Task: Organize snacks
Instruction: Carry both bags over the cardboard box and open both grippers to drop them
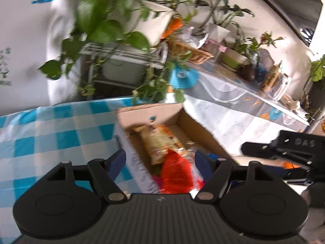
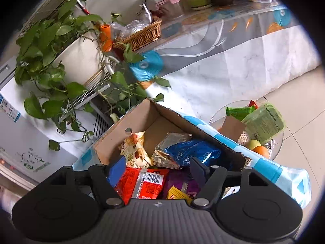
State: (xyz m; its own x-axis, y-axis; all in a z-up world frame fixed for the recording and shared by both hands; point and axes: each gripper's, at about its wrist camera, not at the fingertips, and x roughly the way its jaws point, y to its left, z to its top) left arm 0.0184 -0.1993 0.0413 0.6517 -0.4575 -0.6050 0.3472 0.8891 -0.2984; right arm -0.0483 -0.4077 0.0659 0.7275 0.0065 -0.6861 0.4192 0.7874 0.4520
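Snacks lie in a cardboard box [image 1: 189, 122] on the checked surface [image 1: 50, 134]; the left tongs [image 1: 160, 158] hang wide open and empty above a red packet [image 1: 175, 174]. From the right wrist, the right tongs [image 2: 156, 167] gape empty over the red packet [image 2: 142, 183] and a blue bag [image 2: 193, 150].

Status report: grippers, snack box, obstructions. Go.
Left gripper open, empty, above cardboard box. Right gripper open, empty, over red snack packet. Pothos vines near box rim.
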